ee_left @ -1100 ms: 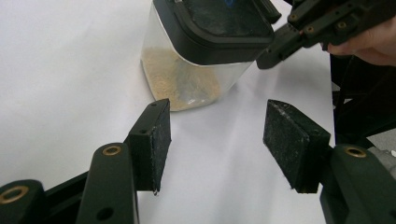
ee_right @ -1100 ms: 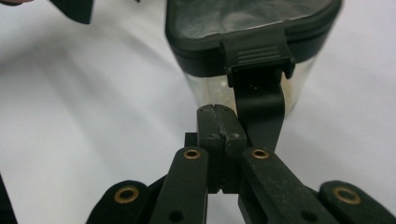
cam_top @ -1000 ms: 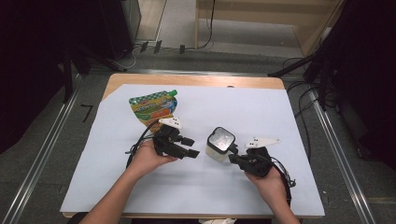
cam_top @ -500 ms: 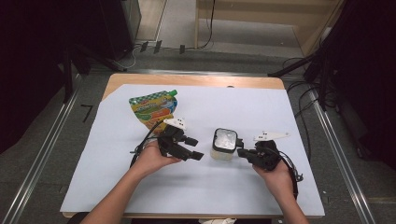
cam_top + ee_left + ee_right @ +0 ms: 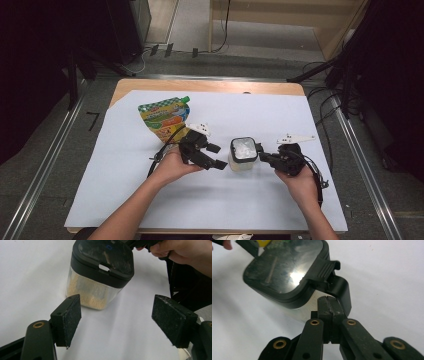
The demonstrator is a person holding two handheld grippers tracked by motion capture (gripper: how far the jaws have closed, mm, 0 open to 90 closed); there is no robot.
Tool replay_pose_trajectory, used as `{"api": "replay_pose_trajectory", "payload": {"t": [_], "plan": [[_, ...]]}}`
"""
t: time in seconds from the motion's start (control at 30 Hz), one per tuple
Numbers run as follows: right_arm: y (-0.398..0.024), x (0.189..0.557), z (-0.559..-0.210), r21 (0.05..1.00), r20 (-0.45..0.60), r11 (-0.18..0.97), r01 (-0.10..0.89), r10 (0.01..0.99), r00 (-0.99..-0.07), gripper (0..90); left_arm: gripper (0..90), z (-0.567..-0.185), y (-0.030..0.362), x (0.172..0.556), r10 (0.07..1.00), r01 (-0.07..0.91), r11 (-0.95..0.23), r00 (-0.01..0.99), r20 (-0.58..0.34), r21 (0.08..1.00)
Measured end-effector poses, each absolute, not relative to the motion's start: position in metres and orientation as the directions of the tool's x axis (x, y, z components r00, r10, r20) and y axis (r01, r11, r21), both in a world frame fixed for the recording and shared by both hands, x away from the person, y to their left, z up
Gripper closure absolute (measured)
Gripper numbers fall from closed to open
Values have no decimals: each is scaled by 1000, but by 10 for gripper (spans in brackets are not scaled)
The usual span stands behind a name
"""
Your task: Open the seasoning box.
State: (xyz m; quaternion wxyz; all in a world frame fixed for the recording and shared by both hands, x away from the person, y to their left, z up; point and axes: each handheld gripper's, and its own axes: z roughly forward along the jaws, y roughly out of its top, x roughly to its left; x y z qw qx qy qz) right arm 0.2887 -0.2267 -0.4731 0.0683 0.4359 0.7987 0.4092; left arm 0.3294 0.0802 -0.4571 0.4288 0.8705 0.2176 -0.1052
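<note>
A clear square container with a black lid stands on the white sheet between my two hands; pale yellow grains fill its lower part. My left gripper sits just left of it, open. Its jaws have just been opening, and nothing lies between the pads; the container stands just past the tips. My right gripper is shut, with nothing between its jaws. In the right gripper view its tips rest against the black latch at the lid's edge.
A green and yellow spouted pouch lies flat behind my left hand. The white sheet covers most of the wooden table, whose far edge shows. Metal rails run along both sides, and cables lie on the floor beyond.
The left jaws have spread wider. The right hand has shifted to the right. The container, which leaned with its lid toward the camera, now stands upright on the sheet.
</note>
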Motion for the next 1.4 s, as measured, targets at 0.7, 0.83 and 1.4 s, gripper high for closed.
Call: {"api": "replay_pose_trajectory", "payload": {"t": [0.7, 0.83, 1.4], "plan": [[-233, 313, -473, 694, 224, 282, 662, 789, -572, 900, 160, -468, 52, 346, 275, 410, -571, 912, -304, 712], [-232, 312, -474, 701, 219, 280, 656, 791, -571, 900, 160, -472, 48, 345, 275, 394, -581, 918, -284, 712], [-231, 308, -475, 707, 201, 279, 650, 802, -563, 900, 142, -478, 34, 343, 282, 349, -575, 934, -221, 740]]}}
